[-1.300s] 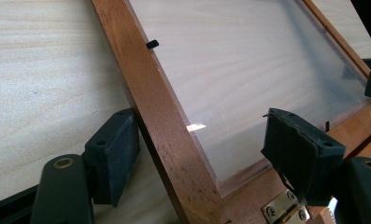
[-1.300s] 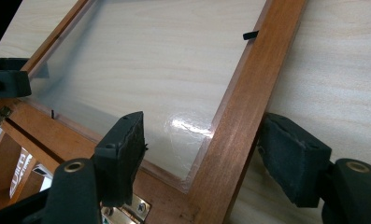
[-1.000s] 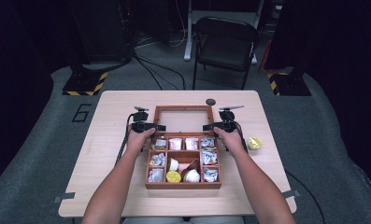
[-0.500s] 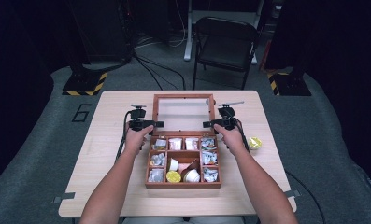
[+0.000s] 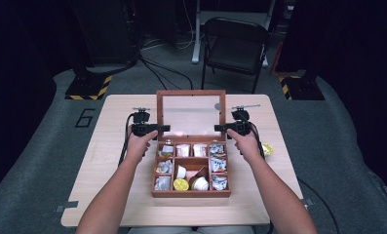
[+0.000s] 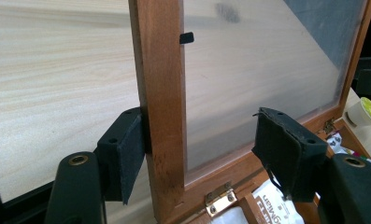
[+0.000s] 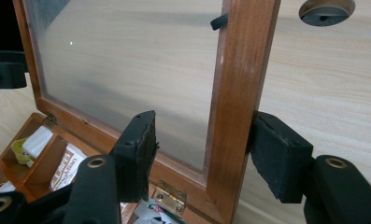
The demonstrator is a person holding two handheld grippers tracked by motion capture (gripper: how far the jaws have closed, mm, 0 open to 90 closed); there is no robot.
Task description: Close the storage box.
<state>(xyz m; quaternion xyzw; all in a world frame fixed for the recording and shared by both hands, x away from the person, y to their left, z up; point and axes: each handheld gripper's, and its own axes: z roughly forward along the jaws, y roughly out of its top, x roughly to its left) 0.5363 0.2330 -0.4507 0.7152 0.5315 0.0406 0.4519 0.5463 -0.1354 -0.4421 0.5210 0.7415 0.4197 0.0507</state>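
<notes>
Lid: the glass-paned wooden lid (image 5: 191,114) of the compartmented wooden tea box (image 5: 191,194) now stands nearly upright; a second ago it lay lower.
Left gripper (image 6: 197,149): jaws have just been closing, astride left frame rail; outer pad touches, inner pad clear.
Right gripper (image 7: 202,149): likewise closing, astride right rail, not clamped.
Meaning: opening nearly done.
Surroundings: yellow-lidded cup (image 5: 267,149) on pale wooden counter (image 5: 113,165), dark knob (image 7: 326,10) behind lid.

The glass-paned lid (image 5: 191,114) of the wooden box (image 5: 191,192), lying flat on the table a second ago, now stands raised. The left gripper (image 5: 163,128) and right gripper (image 5: 221,128) have risen with it, their jaws closing around its side rails.
</notes>
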